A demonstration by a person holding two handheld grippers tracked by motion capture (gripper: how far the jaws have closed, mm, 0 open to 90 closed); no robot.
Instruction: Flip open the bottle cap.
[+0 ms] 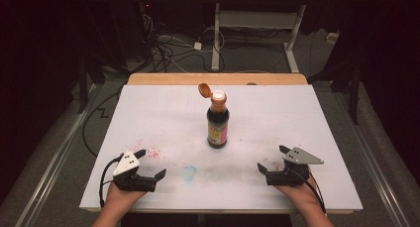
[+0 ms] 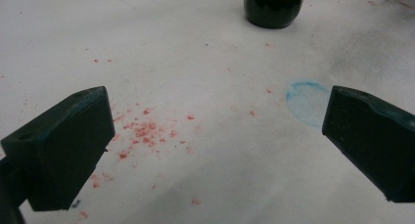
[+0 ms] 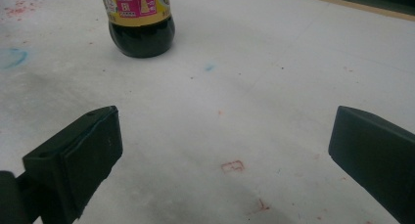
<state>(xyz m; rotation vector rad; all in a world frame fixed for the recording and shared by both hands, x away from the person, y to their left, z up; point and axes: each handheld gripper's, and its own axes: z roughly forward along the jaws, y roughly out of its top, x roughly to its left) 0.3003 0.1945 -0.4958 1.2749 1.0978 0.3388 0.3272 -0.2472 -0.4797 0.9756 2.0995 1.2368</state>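
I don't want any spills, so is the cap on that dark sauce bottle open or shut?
Open. The bottle stands upright, its orange flip cap hinged back to one side, baring the mouth.

So there's one bottle [image 1: 218,123] standing upright around the middle of the white tabletop [image 1: 148,113], a bit toward the far side. It's full of dark, nearly black liquid, with a narrower brownish neck and a bright pink and yellow label wrapped around the lower body. The orange flip cap [image 1: 204,90] is popped open and hangs off to the upper left of the mouth, still attached. The rounded dark base sits flat on the surface.
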